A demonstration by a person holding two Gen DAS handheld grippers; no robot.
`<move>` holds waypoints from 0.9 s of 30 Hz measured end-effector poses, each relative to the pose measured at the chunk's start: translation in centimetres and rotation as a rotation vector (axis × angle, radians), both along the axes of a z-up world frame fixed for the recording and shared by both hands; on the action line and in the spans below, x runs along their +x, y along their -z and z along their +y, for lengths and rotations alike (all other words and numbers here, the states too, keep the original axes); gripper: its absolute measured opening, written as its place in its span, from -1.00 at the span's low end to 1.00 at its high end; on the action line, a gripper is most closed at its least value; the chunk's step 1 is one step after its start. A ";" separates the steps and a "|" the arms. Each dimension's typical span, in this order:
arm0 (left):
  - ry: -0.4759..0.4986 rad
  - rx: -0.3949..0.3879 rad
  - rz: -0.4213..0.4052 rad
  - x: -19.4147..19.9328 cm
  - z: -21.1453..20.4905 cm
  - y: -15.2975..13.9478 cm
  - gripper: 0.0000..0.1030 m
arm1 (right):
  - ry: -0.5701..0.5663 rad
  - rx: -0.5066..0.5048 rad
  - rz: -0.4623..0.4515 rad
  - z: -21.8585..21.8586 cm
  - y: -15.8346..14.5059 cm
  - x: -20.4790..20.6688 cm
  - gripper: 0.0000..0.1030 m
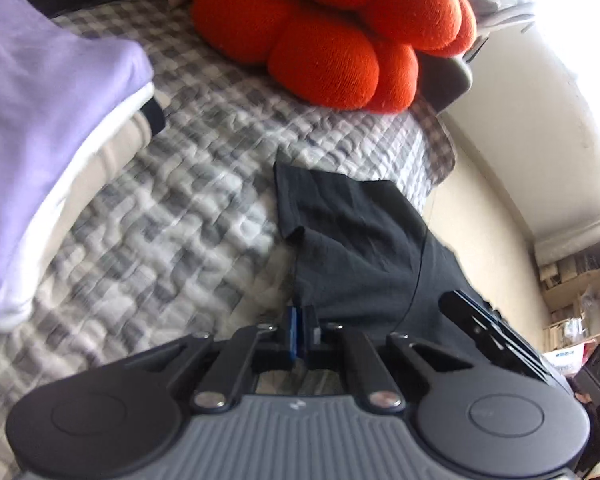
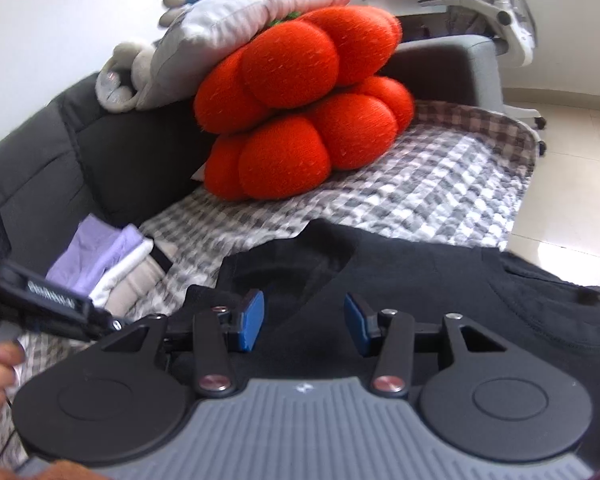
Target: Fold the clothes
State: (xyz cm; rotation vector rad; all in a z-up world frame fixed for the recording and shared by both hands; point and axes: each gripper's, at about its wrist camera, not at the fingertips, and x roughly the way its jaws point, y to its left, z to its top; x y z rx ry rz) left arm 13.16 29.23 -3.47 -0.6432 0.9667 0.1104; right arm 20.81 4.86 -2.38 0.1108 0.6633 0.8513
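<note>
- Left gripper (image 1: 300, 334): fingers pressed together on the near edge of the black garment (image 1: 364, 240).
- Right gripper (image 2: 304, 322): fingers spread wide, gripping nothing, above the garment.
- Garment lies on the checked blanket (image 1: 188, 184), right of the folded stack (image 1: 48, 128), near the orange cushion (image 2: 300, 108).

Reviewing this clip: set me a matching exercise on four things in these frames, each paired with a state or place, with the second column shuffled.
Column one:
1. left gripper
2. right gripper
3. black shirt
4. orange cushion

Column two:
A. leans against the sofa back
B. open, above dark fabric
C. shut on a cloth edge
D. spread on the checkered cover

Pairs: 1-C, 2-B, 3-D, 4-A
</note>
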 end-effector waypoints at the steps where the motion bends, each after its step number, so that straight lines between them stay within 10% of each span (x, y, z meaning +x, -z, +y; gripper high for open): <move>1: 0.010 0.019 0.023 0.1 -0.3 0.4 -0.94 | -0.014 -0.015 0.001 0.4 0.3 -0.1 -0.05; 10: 0.008 0.255 0.002 -0.3 -1.5 -0.5 -0.64 | -0.072 -0.066 -0.052 1.0 0.6 -0.8 -0.21; 19: 0.095 0.199 -0.188 1.3 -3.9 -1.2 -0.34 | 0.079 -0.059 -0.014 -0.9 1.0 0.9 -0.25; 27: 0.216 0.493 -0.321 9.3 -7.4 -2.6 0.20 | 0.283 0.007 0.018 -6.6 0.1 2.4 -0.11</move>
